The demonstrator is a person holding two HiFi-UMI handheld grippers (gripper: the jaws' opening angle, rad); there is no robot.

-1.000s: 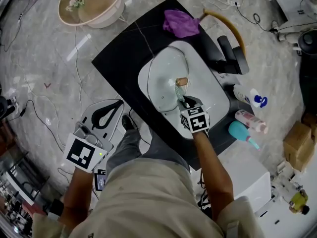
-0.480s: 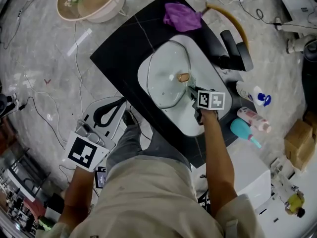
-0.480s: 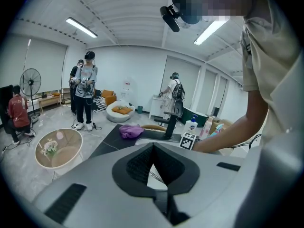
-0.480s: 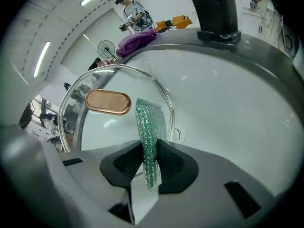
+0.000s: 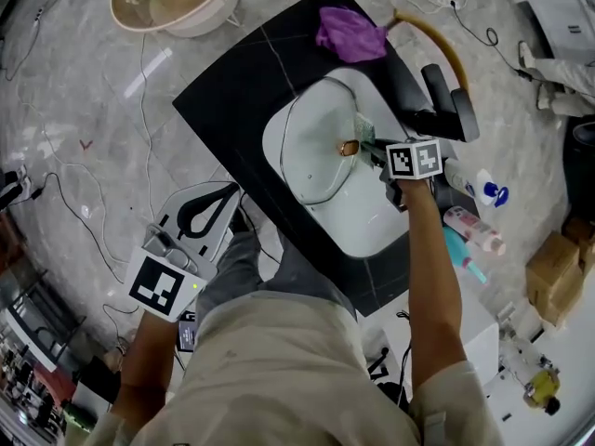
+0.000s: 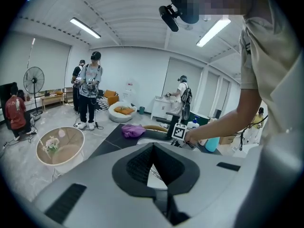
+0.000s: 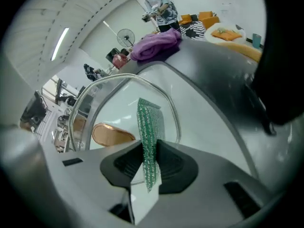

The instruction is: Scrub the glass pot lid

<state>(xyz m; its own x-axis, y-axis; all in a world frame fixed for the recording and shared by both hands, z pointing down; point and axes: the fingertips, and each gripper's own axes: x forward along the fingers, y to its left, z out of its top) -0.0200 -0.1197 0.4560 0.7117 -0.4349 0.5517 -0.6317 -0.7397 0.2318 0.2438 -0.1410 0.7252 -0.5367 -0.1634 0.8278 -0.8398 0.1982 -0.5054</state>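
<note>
Clamped in right gripper (image 7: 149, 158) fingers: green scouring pad (image 7: 150, 120), glass lid (image 5: 311, 147) just ahead in white sink (image 5: 376, 221). Left gripper (image 6: 152, 148) fingers closed, marble floor (image 5: 84, 91) below.

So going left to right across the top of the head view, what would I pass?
round tray → purple cloth → black faucet

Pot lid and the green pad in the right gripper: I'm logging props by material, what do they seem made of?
Pot lid: clear glass, the white basin shows through; shiny metal rim; glossy copper-coloured knob, material unclear. Green pad: thin, coarse scouring mesh, probably synthetic, clamped in the right gripper.
</note>
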